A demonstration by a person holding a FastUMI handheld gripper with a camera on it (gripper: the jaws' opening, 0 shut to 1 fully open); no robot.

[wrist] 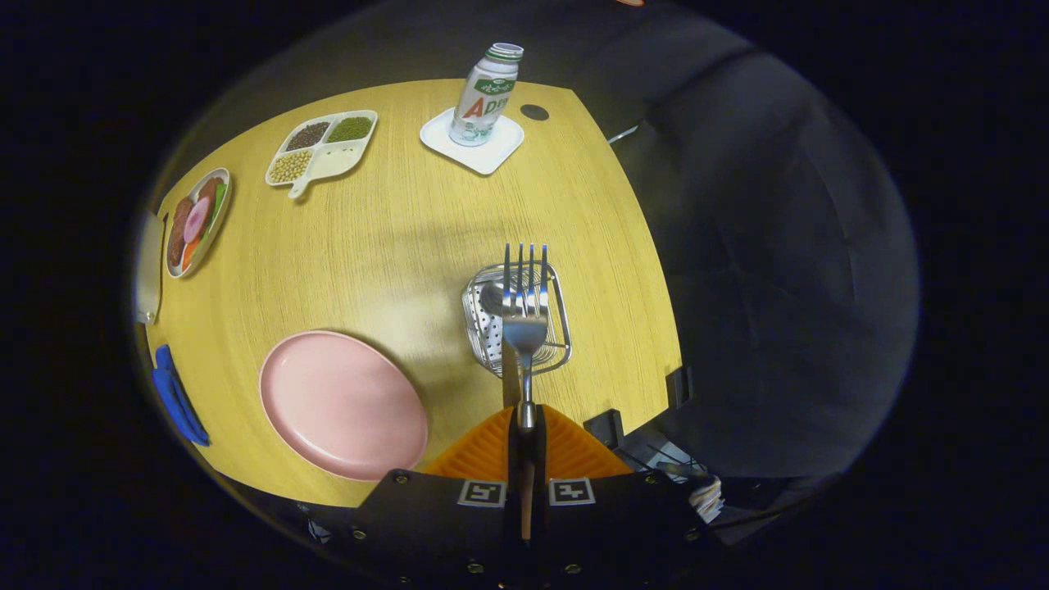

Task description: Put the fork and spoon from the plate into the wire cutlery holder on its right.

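Note:
My gripper point(525, 419) is shut on the handle of a metal fork point(524, 315), which sticks out ahead of the fingers with its tines pointing away. The fork hangs above the wire cutlery holder point(485, 328), which stands on the wooden table point(393, 238) just beyond the fingers. A spoon point(493, 297) stands inside the holder, its bowl showing at the holder's left side behind the fork. The pink plate point(340, 403) lies to the left of the holder with nothing on it.
At the far side stand a bottle point(488, 94) on a white coaster point(473, 141) and a divided tray of beans point(321, 147). A plate of food point(197, 221) and a blue object point(176, 397) lie at the left edge. The table's right edge runs close past the holder.

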